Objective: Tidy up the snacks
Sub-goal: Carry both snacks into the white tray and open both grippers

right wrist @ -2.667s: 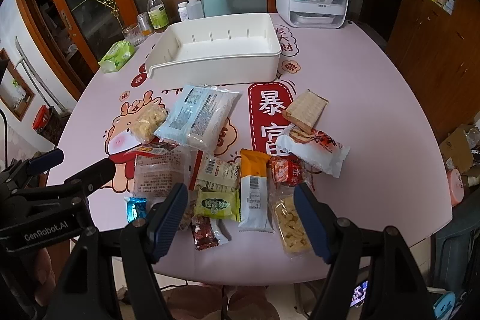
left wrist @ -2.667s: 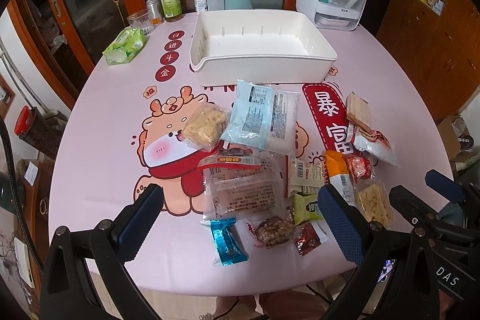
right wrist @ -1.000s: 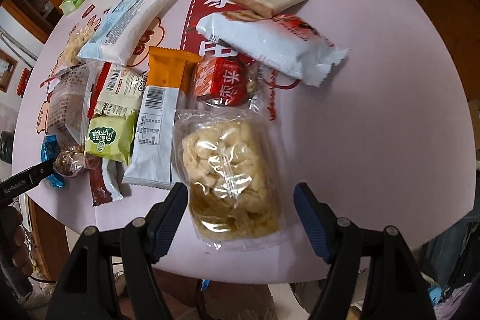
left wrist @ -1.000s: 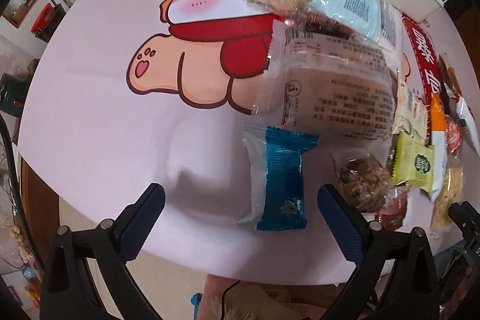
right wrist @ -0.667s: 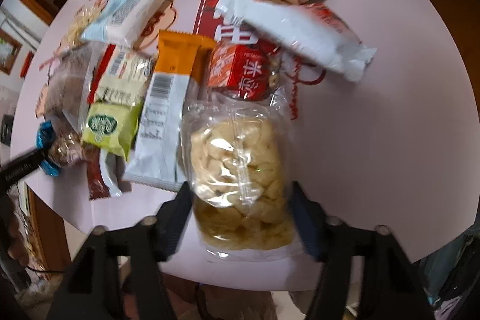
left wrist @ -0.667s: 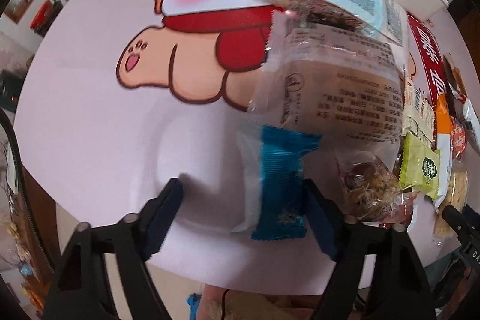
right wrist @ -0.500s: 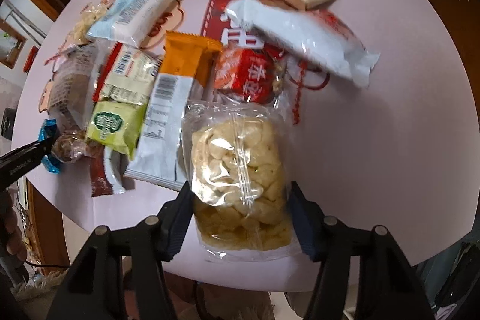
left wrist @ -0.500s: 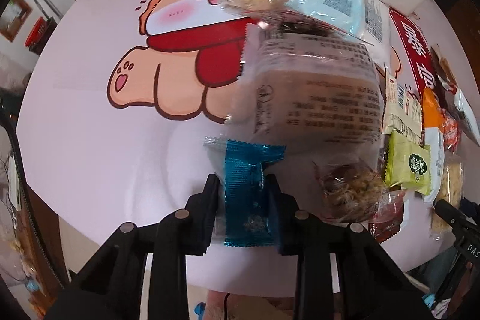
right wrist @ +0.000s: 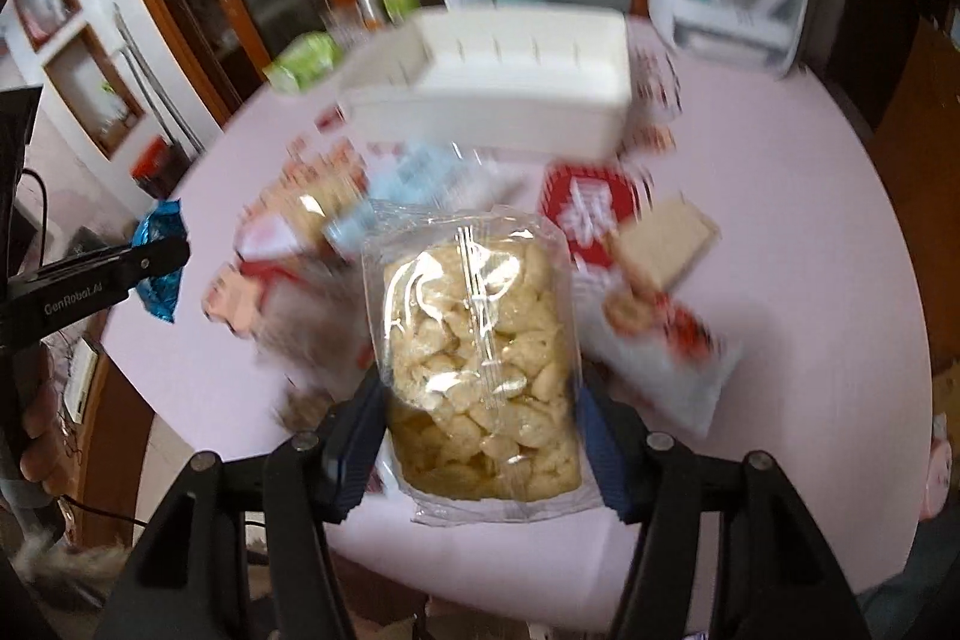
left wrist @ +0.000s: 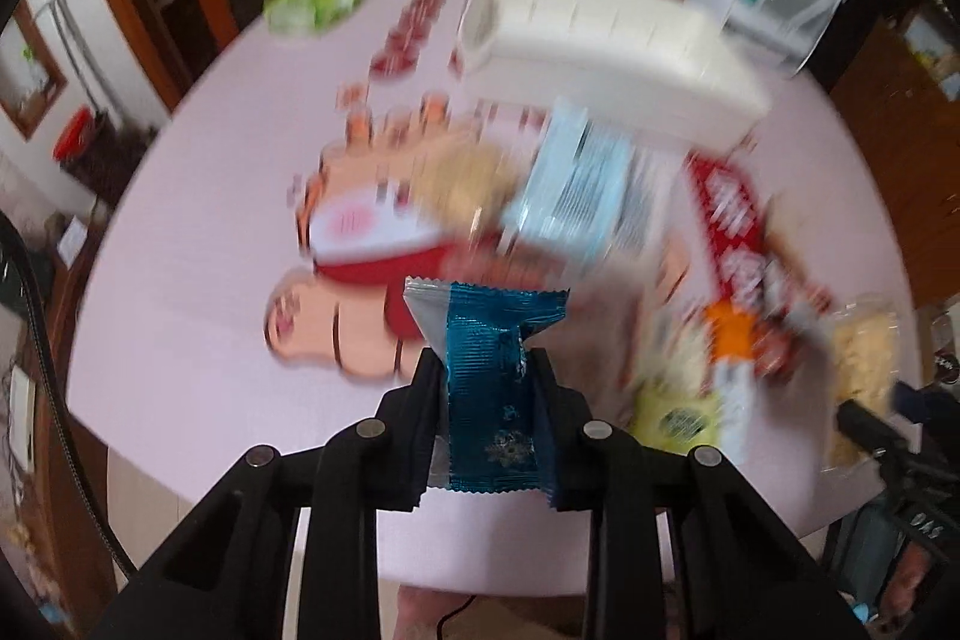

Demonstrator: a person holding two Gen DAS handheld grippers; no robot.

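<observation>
Both packets held clear of the pink surface [left wrist: 198, 244]: left gripper [left wrist: 489, 400] jaws clamped on the blue wrapper [left wrist: 489, 382], right gripper [right wrist: 480, 424] jaws clamped on the clear puffed-snack bag [right wrist: 480, 346], long axes pointing ahead toward the white bin [right wrist: 498, 94] beyond the remaining snacks.

Blue snack packet [left wrist: 492, 388]: crinkled metallic foil, glossy, silver at one sealed edge. Puffed-snack bag [right wrist: 480, 358]: clear, shiny plastic film with glare. Left gripper [left wrist: 487, 421] and right gripper [right wrist: 483, 451]: matt black plastic, ribbed blue pads. White tray [right wrist: 498, 100]: smooth plastic. Tablecloth [left wrist: 198, 280]: smooth pink printed surface, slight sheen.
</observation>
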